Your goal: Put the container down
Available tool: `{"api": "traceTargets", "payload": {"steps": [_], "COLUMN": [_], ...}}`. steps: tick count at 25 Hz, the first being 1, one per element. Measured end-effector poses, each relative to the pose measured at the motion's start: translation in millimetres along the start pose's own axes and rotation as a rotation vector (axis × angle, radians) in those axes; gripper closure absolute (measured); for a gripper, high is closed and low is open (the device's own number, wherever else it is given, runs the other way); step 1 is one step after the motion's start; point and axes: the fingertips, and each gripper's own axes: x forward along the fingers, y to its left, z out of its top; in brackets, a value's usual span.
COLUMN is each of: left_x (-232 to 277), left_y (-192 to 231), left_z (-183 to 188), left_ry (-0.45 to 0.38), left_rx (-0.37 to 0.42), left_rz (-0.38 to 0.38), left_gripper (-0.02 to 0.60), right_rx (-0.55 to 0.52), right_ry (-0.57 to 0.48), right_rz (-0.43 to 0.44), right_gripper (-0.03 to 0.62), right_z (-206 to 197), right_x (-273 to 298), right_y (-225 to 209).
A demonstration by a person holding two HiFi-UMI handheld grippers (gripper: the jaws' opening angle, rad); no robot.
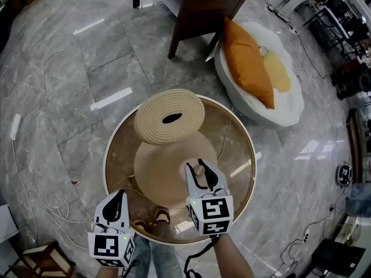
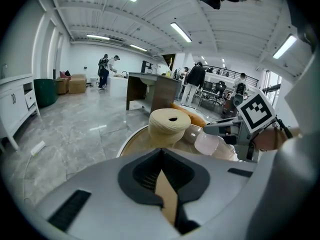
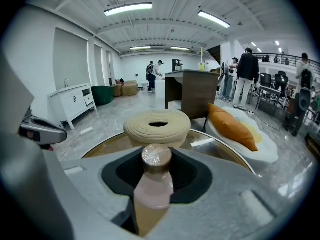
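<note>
Head view looks steeply down on the round table (image 1: 119, 155); both gripper views look level across it.

Table middle: the rope-wound stand (image 1: 169, 118) fills it, its wide coiled top overhanging toward the far edge.
Right side of surface: bare glass between the stand's flared foot and the table (image 1: 246, 133) rim; room to pass.
Left side of surface: a like bare strip along the left edge.
Near edge: taken by the right gripper (image 1: 200, 168) clamped on the container (image 1: 200, 172); the left gripper (image 1: 117, 196), jaws together, is at the near-left rim.
Beyond far-right edge: a white pouffe (image 1: 290, 106) with an orange cushion (image 1: 246, 62), near the rim.
Beyond far edge: a dark wooden furniture leg (image 1: 186, 28), apart.
</note>
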Motion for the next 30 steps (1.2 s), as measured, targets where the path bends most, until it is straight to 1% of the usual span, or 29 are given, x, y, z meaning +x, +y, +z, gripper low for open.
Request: {"api": "traceTargets", "payload": {"steps": [4,14,30], "left_x": [3.3,10.3,18.5], "left_y": [2.0,6.8,2.7], "left_z": [1.8,-7.4,-16.6], "left_ry": [0.001,0.015,0.036], "left_rx": [-0.007,-0.027,-0.048], "left_rz": [0.007,0.022,0.021], "left_gripper": [0.577,0.577,0.577], "right_rx": [-0.012,-0.024,0.014], "right_ry": [0.002,0.001,0.013], "right_rz": [0.006,0.013,0.021], "right_gripper": [0.461,0.461,0.461], "right_z": [4.8,10.7,5.5], "right_x": [13.4,33.0,58.7], "right_y": [-2.0,-7.8,-13.7]}}
